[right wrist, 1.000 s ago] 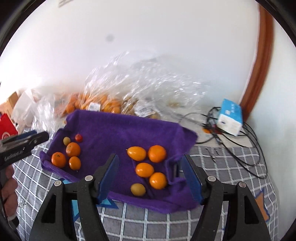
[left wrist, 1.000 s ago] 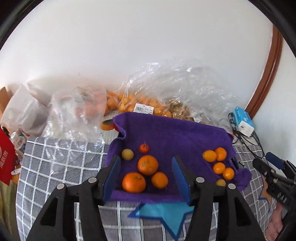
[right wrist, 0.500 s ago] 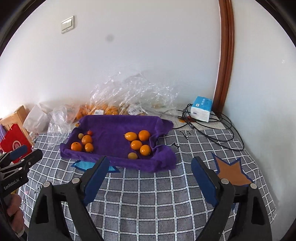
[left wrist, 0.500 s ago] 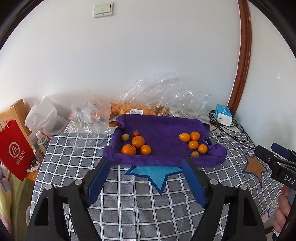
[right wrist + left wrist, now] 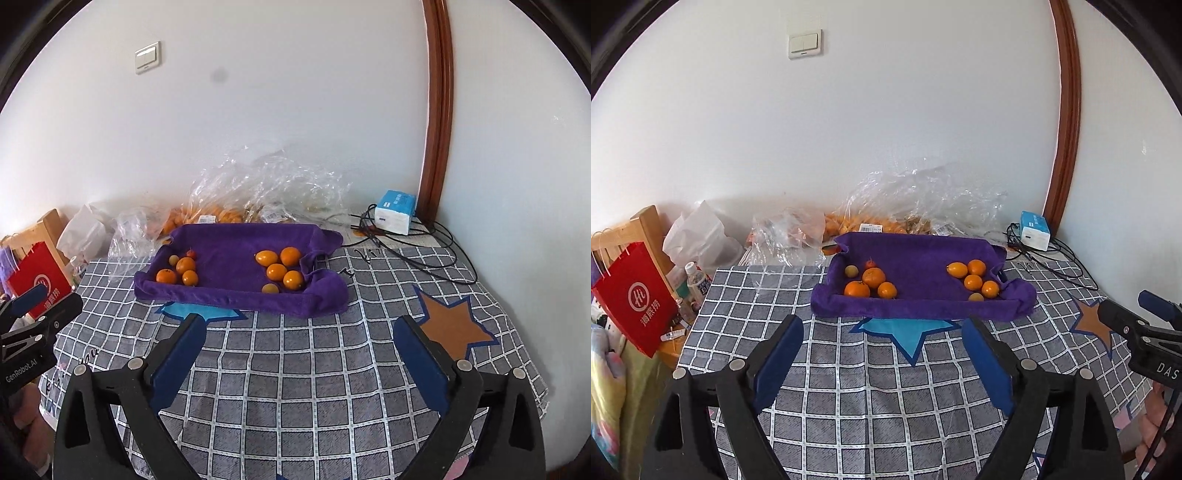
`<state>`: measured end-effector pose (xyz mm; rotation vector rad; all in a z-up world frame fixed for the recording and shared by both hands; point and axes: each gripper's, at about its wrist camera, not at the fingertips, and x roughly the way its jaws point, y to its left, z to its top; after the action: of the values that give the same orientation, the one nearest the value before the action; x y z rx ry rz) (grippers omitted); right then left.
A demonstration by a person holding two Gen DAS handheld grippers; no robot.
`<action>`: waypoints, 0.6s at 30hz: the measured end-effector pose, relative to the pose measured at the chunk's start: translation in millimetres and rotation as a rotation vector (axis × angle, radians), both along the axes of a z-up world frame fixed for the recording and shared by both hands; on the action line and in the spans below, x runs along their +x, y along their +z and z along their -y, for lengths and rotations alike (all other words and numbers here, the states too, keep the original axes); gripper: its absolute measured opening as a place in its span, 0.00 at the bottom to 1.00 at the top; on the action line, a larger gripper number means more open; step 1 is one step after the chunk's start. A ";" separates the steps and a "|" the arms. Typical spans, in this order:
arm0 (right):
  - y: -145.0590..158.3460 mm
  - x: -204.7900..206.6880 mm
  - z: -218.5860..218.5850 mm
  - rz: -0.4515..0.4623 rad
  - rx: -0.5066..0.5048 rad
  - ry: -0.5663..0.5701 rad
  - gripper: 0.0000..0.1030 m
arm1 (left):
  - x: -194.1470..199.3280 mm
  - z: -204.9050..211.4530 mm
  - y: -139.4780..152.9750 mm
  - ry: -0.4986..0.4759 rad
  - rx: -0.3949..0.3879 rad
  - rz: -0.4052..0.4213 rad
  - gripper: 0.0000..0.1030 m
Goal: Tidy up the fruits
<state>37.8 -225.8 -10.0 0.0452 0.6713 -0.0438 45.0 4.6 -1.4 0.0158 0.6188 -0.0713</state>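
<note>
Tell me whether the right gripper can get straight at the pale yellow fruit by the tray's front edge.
Probably yes. The right gripper is open and empty, and only bare checked tablecloth lies between it and the purple tray. The pale yellow fruit sits just behind the low front rim, with an orange close beside it.

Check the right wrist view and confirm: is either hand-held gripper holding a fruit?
No. The right hand-held gripper and left hand-held gripper are open and empty; all fruit lies on the purple towel.

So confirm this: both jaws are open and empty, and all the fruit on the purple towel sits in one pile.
Not one pile: the left wrist view shows two groups on the towel, one at its left and one at its right. Both jaws are open and empty.
</note>
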 end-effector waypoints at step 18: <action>-7.3 -8.8 -3.8 -0.012 -0.006 -0.010 0.97 | -5.5 -6.8 -3.1 0.033 -0.016 -0.012 0.85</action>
<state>29.0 -222.0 -17.3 0.0422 0.6831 -0.0557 39.4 11.4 -4.5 -0.0099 0.6300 -0.0441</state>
